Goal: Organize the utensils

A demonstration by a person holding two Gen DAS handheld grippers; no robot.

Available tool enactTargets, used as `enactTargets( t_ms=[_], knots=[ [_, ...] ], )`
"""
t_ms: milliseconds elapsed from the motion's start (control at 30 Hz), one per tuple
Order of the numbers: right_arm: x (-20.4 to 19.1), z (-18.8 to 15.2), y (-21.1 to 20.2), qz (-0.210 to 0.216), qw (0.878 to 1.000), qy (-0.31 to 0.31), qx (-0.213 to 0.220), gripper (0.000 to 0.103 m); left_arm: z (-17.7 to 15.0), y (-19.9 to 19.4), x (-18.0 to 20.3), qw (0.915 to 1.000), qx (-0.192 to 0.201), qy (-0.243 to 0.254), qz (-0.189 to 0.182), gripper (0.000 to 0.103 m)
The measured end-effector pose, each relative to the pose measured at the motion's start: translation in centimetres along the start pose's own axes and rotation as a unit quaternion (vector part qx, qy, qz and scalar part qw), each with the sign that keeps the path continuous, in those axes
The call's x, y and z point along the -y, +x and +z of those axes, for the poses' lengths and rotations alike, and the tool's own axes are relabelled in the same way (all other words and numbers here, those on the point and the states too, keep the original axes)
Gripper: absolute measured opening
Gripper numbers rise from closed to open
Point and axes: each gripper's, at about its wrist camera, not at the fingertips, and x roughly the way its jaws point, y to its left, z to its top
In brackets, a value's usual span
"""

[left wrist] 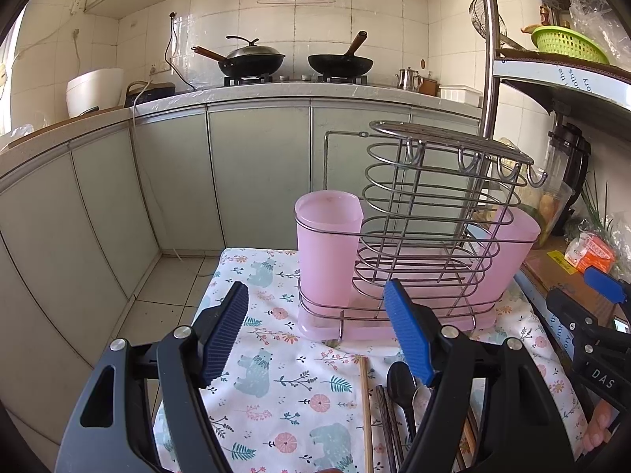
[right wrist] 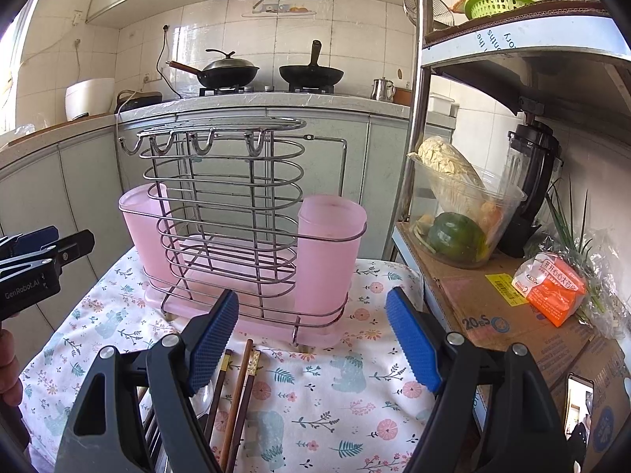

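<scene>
Left gripper [left wrist: 317,331]: your blue fingers [left wrist: 408,335] were spread wide and held nothing, hovering above the cloth-covered counter [left wrist: 276,394].
Right gripper [right wrist: 313,339]: your fingers [right wrist: 414,341] were likewise spread apart and empty, over the same counter.
Utensils, left view: a pale wooden chopstick [left wrist: 366,414], dark chopsticks [left wrist: 386,429] and a black spoon [left wrist: 403,390] lay side by side on the cloth. They sat low between your fingers, with the spoon's bowl just beside the right-hand finger.
Utensils, right view: brown chopsticks [right wrist: 236,398] lay close to your left-hand finger, partly hidden under it.
Rack: the wire utensil rack [left wrist: 426,213] stood upright on the counter ahead of both grippers, beyond the utensils, with a pink cup [left wrist: 329,244] at each end and a pink tray under it. Both cups looked empty.
Writing, left view: you could read "DAS" on the other gripper's body at the right edge.
Writing, right view: "GenRobot.AI" showed on the other gripper at the left edge; "20±S" was printed on the cardboard box [right wrist: 485,315]. An orange packet [right wrist: 548,287] carried print too small to read.
</scene>
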Motion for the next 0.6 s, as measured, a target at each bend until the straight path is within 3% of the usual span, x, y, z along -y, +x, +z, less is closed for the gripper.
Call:
enactTargets(
  t_ms=[600],
  knots=[
    [0.01, -0.11, 0.02, 0.000, 1.000, 0.000, 0.000, 0.077, -0.38, 0.30, 0.06, 1.0000, -0.004, 0.000, 0.002, 0.072]
  ],
)
